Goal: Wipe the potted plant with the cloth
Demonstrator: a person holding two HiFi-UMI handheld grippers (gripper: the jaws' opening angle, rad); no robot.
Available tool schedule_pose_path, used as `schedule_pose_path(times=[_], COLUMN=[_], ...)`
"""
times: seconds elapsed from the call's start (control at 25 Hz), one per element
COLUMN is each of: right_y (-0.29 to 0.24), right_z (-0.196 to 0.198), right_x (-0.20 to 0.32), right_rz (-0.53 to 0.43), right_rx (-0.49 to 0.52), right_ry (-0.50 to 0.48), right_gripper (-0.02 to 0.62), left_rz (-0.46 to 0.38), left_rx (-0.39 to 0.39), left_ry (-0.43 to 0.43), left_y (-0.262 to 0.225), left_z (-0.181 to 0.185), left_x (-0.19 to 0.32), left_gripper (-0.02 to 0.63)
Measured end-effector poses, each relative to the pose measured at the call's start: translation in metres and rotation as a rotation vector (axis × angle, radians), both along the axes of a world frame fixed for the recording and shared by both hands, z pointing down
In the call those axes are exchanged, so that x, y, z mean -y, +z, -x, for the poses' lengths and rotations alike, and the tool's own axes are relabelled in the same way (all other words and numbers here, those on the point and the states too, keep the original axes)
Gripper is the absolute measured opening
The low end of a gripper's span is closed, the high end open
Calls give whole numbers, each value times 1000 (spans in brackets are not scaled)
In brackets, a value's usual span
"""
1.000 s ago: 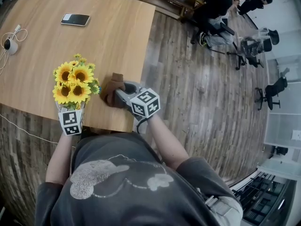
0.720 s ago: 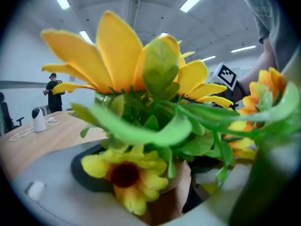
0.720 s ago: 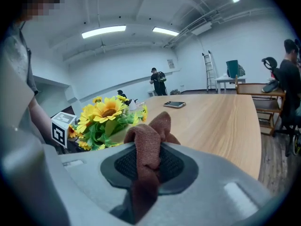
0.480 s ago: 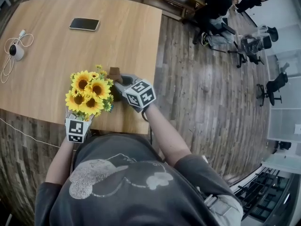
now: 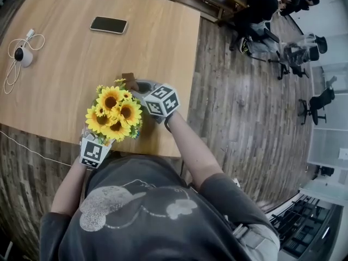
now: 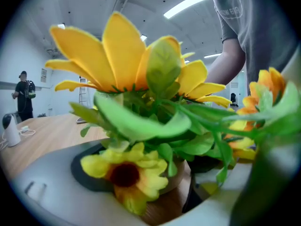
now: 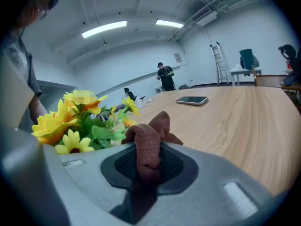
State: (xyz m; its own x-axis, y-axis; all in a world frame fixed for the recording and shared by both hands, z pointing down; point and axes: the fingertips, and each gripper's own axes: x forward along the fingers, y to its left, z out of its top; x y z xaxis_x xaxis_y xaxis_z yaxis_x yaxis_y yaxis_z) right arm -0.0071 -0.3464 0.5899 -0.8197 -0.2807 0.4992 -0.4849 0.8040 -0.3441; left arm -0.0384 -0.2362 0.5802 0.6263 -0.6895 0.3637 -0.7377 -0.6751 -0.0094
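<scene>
The potted plant (image 5: 115,113), a bunch of yellow sunflowers with green leaves, is tilted above the near edge of the wooden table (image 5: 60,86). My left gripper (image 6: 160,142) is shut around its brown pot (image 6: 181,108), and the blooms fill the left gripper view. In the head view only that gripper's marker cube (image 5: 92,152) shows below the flowers. My right gripper (image 7: 146,160) is shut on a brown cloth (image 7: 149,131). The cloth (image 5: 129,79) sits against the far side of the flowers (image 7: 75,121), with the right gripper (image 5: 139,86) just right of them.
A black phone (image 5: 109,24) lies far back on the table. A white device with a cable (image 5: 22,54) sits at the left. The table's right edge (image 5: 187,91) is close to my right hand. People and office chairs (image 5: 261,10) are on the wood floor beyond.
My right gripper has carried the cloth left and away from the table's near edge, up to the far side of the flowers. The plant has tilted in my left gripper.
</scene>
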Motion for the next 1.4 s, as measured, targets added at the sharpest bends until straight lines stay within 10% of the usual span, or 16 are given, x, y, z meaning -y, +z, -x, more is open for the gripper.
schedule_pose_path(times=[1.4], right_y=[11], right_z=[-27], right_x=[-116], right_rz=[77], right_rx=[-17], right_ry=[101], right_gripper=[69], left_rz=[16], left_rx=[-72], left_ry=[-27], left_y=[5], left_z=[3], left_x=[10], left_gripper=[499])
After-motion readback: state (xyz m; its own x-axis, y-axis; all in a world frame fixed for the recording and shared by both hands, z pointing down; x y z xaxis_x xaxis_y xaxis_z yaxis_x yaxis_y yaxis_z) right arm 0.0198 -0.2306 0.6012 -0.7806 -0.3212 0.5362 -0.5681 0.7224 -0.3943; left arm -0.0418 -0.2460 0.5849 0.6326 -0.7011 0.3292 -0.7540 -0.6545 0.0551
